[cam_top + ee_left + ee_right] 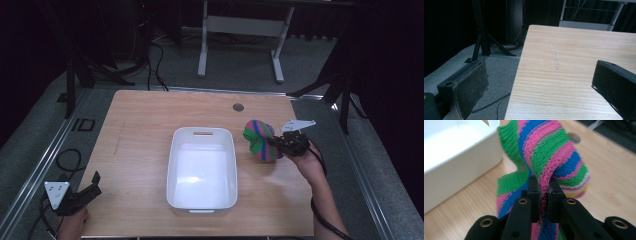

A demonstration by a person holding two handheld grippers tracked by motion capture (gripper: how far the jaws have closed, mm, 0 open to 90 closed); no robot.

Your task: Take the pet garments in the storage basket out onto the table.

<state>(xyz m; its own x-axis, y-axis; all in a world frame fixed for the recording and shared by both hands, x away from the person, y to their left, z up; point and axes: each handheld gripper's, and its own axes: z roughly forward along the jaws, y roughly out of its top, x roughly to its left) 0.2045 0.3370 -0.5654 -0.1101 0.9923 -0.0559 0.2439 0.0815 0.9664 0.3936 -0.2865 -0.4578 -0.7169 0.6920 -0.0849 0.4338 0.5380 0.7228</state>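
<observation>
Black claws (274, 141), brass screws, grey plates.

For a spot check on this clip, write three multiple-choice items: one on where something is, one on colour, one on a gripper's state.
1. Where is the striped knitted cloth relative to the white bin?
A. inside it
B. to its right, outside it
C. to its left, at the table edge

2. Which colours stripe the cloth most?
A. pink, green and blue
B. black and grey
C. red and brown

3. How does the right gripper stand?
A. open above the bin
B. open with nothing between its jaws
C. shut on the cloth

Answers:
1 B, since the high view shows the cloth right of the bin's wall.
2 A, since the right gripper view shows pink, green and blue bands.
3 C, since there both jaws pinch a fold of the knit.
</observation>
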